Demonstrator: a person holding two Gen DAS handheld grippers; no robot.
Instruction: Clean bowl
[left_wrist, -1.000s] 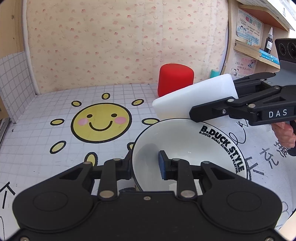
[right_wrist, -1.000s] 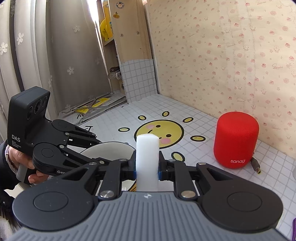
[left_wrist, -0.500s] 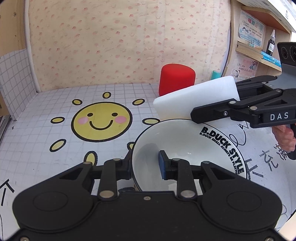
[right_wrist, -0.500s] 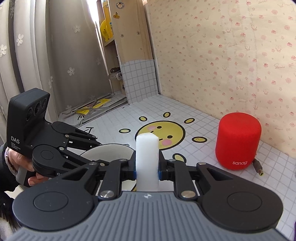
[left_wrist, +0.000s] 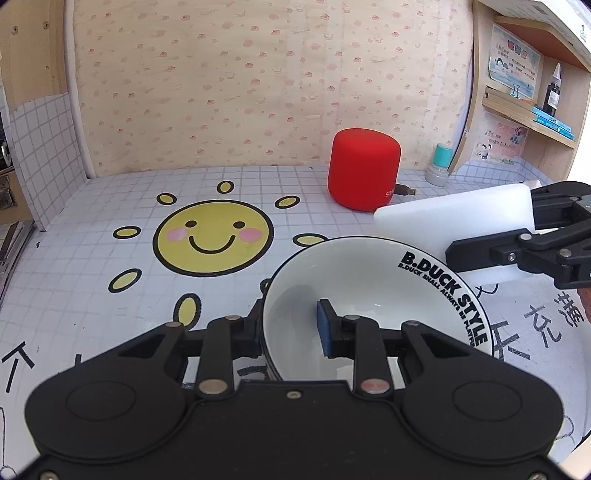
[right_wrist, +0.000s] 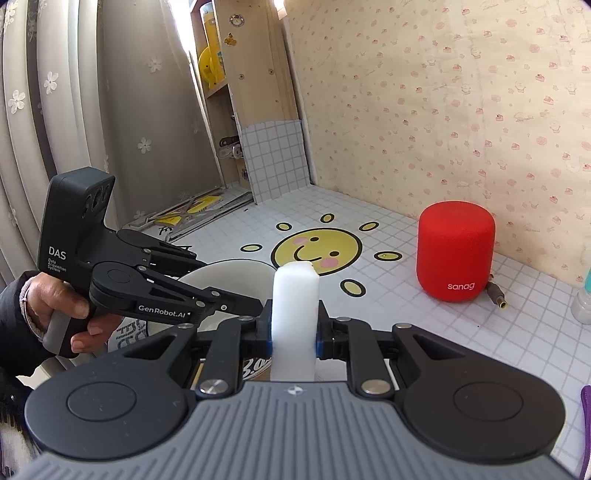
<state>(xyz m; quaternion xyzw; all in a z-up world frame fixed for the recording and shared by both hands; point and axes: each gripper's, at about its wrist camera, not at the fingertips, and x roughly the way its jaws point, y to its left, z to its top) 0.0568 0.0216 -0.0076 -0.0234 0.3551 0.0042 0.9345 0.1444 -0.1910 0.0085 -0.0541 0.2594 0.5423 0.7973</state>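
I keep the white ceramic bowl with black lettering on its rim (left_wrist: 373, 291) on the tiled tabletop with the yellow smiling-sun print (left_wrist: 74, 266), and my left gripper (left_wrist: 291, 325) pinches its near wall: one finger stands outside the rim and the blue-padded finger (left_wrist: 323, 326) is inside, so the jaws are closed on the wall with only the thickness of the ceramic between them. I judge this grip is there to stop the bowl from sliding or turning when I wipe it.

My right gripper (right_wrist: 294, 332) is clamped on a white rectangular foam sponge block (right_wrist: 295, 306) — the jaws are open only as wide as the block and press it from both sides. The long part of the block sticks forward past the fingertips, which I think gives a free end that can go into the bowl before the fingers touch it. In the left view the sponge (left_wrist: 454, 218) hangs just beyond the far rim of the bowl, above the table, not inside; I cannot tell if it touches the rim.

The red cylindrical fabric speaker (left_wrist: 364, 170) stands behind, well apart from the bowl — it should not disturb the wiping.
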